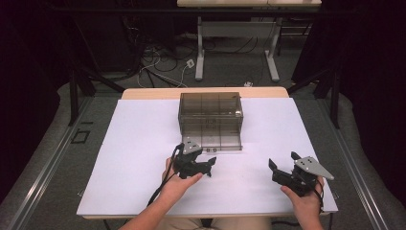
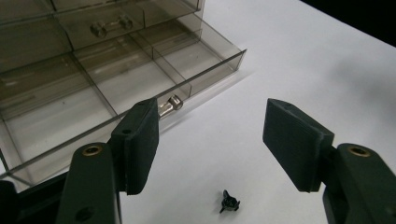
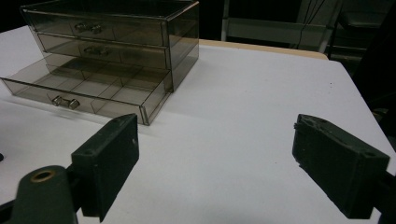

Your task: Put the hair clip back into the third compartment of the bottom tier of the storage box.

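The small black part (image 2: 229, 203) lies on the bench, toward its near edge, just under the left gripper's (image 2: 210, 122) parted, empty jaws, beside the organizer's open bottom drawer (image 2: 210, 70). The right gripper (image 3: 215, 154), jaws also apart, is farther off.

The high view looks forward and down from above the near edge of the white table (image 1: 143, 143). The left gripper view sits low and close, facing the smoky drawer box (image 2: 93, 70) and its pulled-out bottom drawer. The right gripper view looks level from the near right towards the far left. All three views share that box.
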